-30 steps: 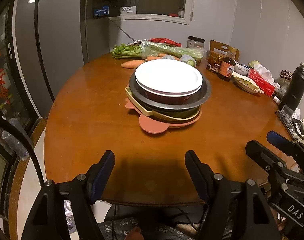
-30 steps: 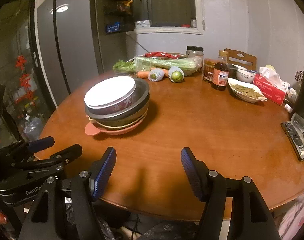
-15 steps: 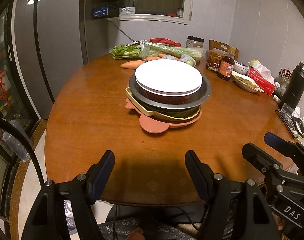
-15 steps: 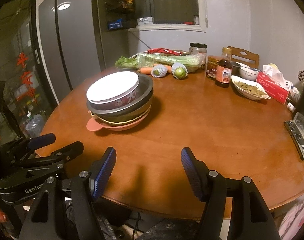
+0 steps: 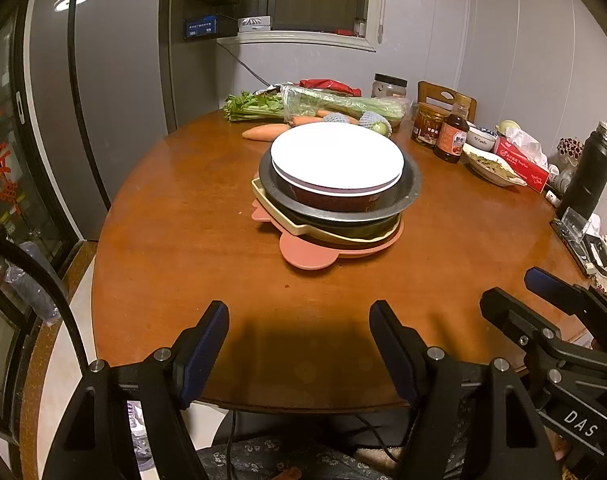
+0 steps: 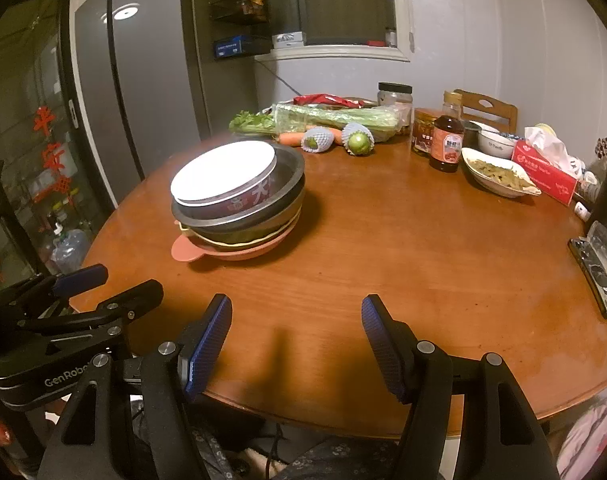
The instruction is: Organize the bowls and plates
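Both tongs spread wide, nothing between the fingers: left gripper (image 5: pixel 297 344) and right gripper (image 6: pixel 295 336) hang over the near edge of the round wooden table (image 5: pixel 191 232), well short of the dish stack (image 5: pixel 335 196). Stack sits near the table's middle, a bit toward the fridge (image 6: pixel 143 72) side. Bottom to top: pink plate (image 5: pixel 307 252) with a round tab sticking out toward the grippers, cream tray (image 5: pixel 299 226), dark pan (image 5: pixel 407 190), printed bowl (image 6: pixel 239 204), white plate (image 5: pixel 337 156) capping it. Past the stack from the grippers: greens (image 6: pixel 335 116), carrot (image 5: pixel 263 133), two net-wrapped fruits (image 6: pixel 357 140). Right of the stack: sauce bottle (image 6: pixel 446 146), jar (image 6: pixel 423 130), a dish of food (image 6: pixel 499 178), red tissue box (image 6: pixel 543 170), black flask (image 5: pixel 585 176).
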Demonstrator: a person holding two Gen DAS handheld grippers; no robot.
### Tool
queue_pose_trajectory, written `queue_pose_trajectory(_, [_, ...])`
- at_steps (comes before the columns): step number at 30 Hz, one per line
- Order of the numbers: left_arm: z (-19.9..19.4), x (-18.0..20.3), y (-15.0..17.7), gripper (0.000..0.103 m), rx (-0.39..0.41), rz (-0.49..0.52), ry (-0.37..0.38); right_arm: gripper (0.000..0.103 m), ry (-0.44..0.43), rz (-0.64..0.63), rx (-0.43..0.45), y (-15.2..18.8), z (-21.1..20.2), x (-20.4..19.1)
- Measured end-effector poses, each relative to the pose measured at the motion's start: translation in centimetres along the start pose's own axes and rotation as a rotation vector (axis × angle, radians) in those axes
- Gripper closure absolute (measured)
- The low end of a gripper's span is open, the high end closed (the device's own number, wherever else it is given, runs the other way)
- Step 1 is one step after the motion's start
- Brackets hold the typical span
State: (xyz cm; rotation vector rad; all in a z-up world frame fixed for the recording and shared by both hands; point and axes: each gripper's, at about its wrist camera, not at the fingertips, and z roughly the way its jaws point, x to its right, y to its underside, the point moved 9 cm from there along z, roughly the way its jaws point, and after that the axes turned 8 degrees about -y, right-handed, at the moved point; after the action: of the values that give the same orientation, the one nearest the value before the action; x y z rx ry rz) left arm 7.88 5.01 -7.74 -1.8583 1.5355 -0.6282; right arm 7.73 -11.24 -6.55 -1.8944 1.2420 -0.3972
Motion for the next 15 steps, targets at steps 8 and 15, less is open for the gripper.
queue_pose_trajectory(8, [0.05, 0.08, 0.04, 0.031, -0.002, 0.005, 0.002, 0.034, -0.002, 0.0, -0.006, 0.12, 0.04, -0.09])
queue_pose_trajectory(15, [0.04, 0.24, 0.07, 0.031, -0.005, 0.007, 0.007, 0.034, -0.002, 0.004, -0.013, 0.28, 0.29, -0.04])
